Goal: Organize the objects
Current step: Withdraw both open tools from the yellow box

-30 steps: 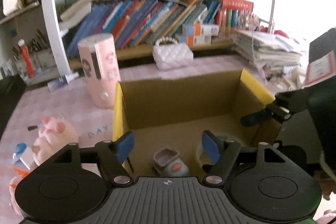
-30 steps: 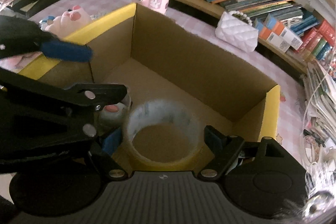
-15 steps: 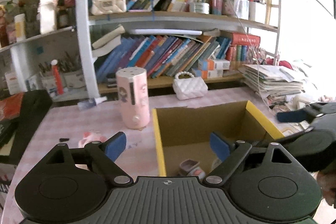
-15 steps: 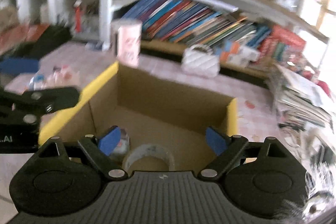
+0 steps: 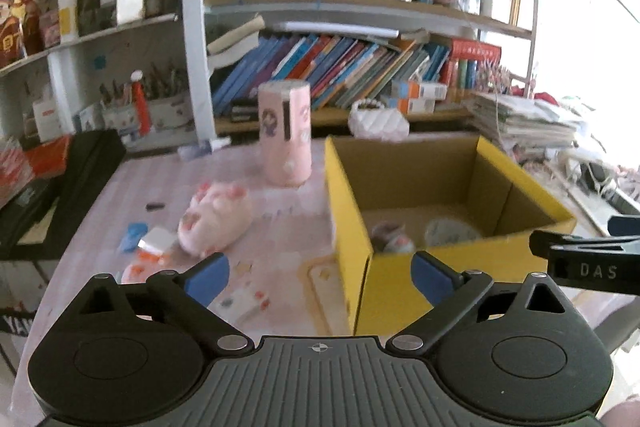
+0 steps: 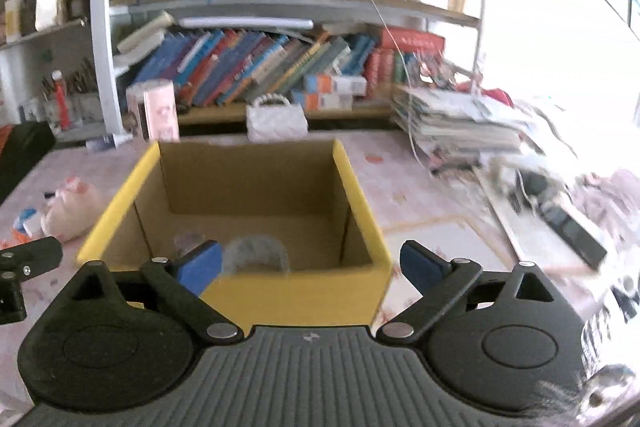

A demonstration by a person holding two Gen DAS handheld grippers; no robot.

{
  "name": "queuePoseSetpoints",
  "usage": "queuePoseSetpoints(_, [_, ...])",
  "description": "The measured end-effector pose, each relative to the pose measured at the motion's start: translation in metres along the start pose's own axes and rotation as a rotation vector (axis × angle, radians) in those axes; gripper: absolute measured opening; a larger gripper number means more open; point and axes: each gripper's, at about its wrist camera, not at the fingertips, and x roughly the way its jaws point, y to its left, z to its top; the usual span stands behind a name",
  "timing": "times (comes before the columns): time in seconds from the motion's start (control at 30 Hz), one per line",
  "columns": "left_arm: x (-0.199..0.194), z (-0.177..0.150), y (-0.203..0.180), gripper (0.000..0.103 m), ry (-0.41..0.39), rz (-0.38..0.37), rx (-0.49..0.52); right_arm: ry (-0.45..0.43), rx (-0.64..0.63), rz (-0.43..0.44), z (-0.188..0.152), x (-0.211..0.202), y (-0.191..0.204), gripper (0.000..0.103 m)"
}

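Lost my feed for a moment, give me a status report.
Left gripper open, empty. Right gripper open, empty. Tape roll and small toy in yellow box. Pink plush on table, nothing blocking it.

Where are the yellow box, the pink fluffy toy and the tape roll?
yellow box (image 6: 296, 297): right wrist view, on its near outer wall.
pink fluffy toy (image 5: 216, 221): left wrist view, middle of its body.
tape roll (image 5: 450, 231): left wrist view, on its top, inside the box.
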Motion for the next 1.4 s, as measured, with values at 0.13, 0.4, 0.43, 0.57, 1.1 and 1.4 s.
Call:
queuePoseSetpoints(0.13, [-0.012,-0.015,0.009,0.1,0.026,0.005,-0.004,0.061,0.028,-0.018,-0.021,-0.009,0.011,0.099])
queuePoseSetpoints(0.4, [-0.037,-0.041,0.027,0.102,0.075,0.003,0.005,0.127,0.004,-0.001,-0.056,-0.036,0.046,0.101])
queuePoseSetpoints(0.43, [-0.039,-0.044,0.029,0.102,0.082,0.005,0.003,0.132,-0.007,0.007,-0.059,-0.039,0.051,0.102])
queuePoseSetpoints(0.57, [-0.05,-0.055,0.042,0.102,0.107,0.019,-0.009,0.146,-0.034,0.037,-0.07,-0.049,0.069,0.103])
queuePoseSetpoints(1.1, [-0.084,-0.078,0.08,0.102,0.131,0.073,-0.012,0.194,-0.07,0.137,-0.092,-0.072,0.122,0.103])
queuePoseSetpoints(1.4, [-0.097,-0.085,0.106,0.102,0.134,0.12,-0.043,0.193,-0.102,0.185,-0.095,-0.078,0.15,0.103])
